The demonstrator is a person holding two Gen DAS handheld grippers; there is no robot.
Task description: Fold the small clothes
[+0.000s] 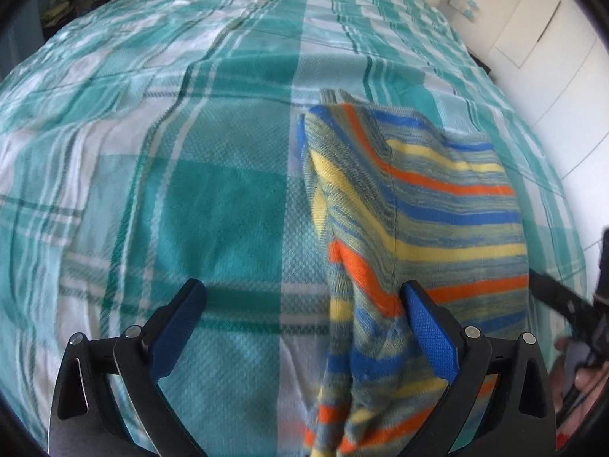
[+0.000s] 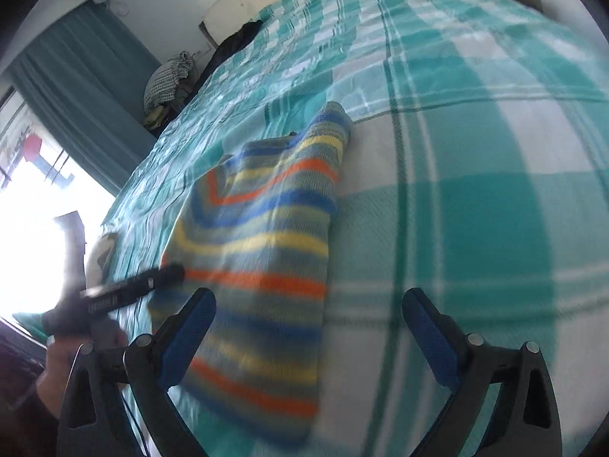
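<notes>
A small striped sweater (image 1: 437,205), in blue, yellow, orange and grey bands, lies folded lengthwise on a teal plaid bedspread (image 1: 190,190). My left gripper (image 1: 302,295) hangs open above the bed. The sweater's left fold runs between its jaws, close to the right blue pad (image 1: 426,327). In the right wrist view the sweater (image 2: 266,236) lies flat, with one sleeve end pointing away. My right gripper (image 2: 308,301) is open over its near right edge and holds nothing. The left gripper's black finger (image 2: 152,280) reaches in over the sweater's left side.
A cream pillow (image 2: 236,3) and a dark garment (image 2: 236,45) lie at the head of the bed. A checked cloth pile (image 2: 167,76) sits by the teal curtain (image 2: 83,87) and a bright window (image 2: 34,236). White cupboard doors (image 1: 552,38) stand to the right. A hand (image 2: 57,365) holds the left tool.
</notes>
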